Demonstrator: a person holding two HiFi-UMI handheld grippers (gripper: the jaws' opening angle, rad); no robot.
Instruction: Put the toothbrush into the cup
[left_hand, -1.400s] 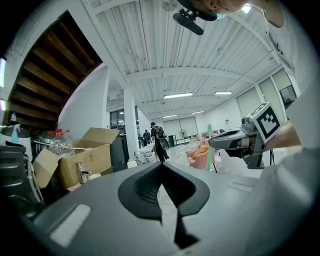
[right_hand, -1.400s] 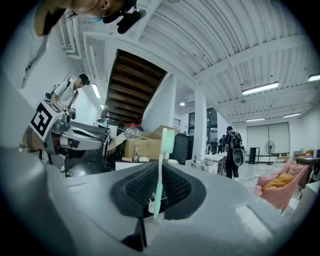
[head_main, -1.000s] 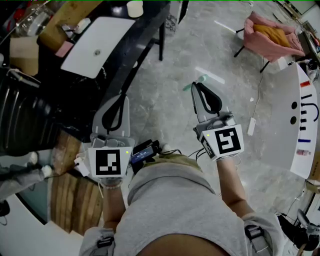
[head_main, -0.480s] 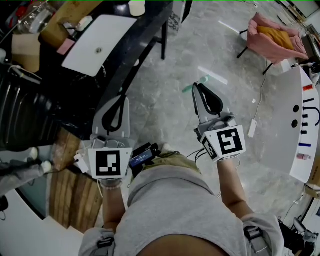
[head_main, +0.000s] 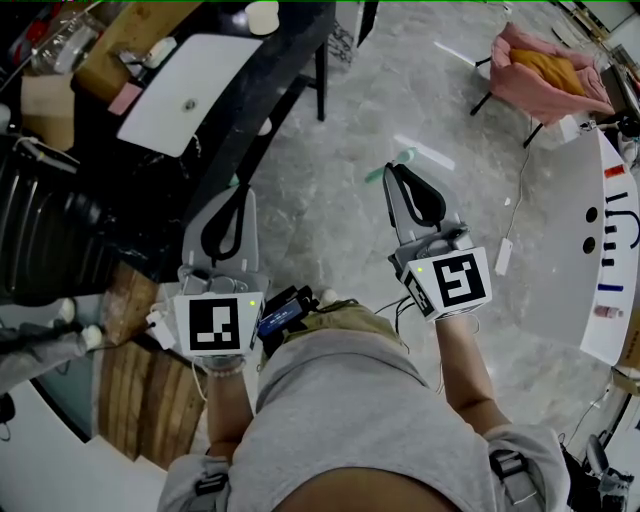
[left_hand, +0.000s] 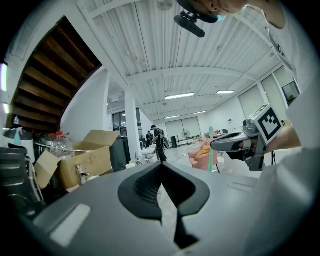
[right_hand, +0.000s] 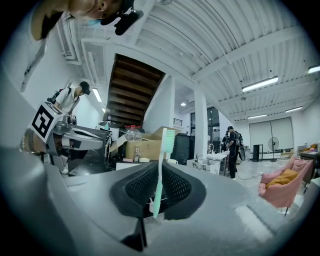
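Observation:
My right gripper (head_main: 394, 173) is shut on a mint-green toothbrush (head_main: 389, 166), held over the grey floor. In the right gripper view the toothbrush (right_hand: 163, 160) stands upright between the black pads, bristles on top. My left gripper (head_main: 238, 196) is shut with nothing in it, beside the edge of the black table (head_main: 285, 75). A white cup (head_main: 262, 16) stands on that table at the far end, well away from both grippers. From the left gripper view, the shut left gripper (left_hand: 161, 172) has the right gripper (left_hand: 235, 144) and the toothbrush (left_hand: 211, 149) off to its right.
A white board (head_main: 185, 95) and a cardboard box (head_main: 120, 50) lie on the black table. A pink chair (head_main: 545, 70) stands at the back right, a white curved counter (head_main: 600, 230) at the right. A cable with a white adapter (head_main: 503, 253) lies on the floor. Wooden steps (head_main: 150, 390) are at the lower left.
Both grippers keep almost the same pose. The left one has edged slightly forward and the view has drifted a little. The toothbrush stays clamped.

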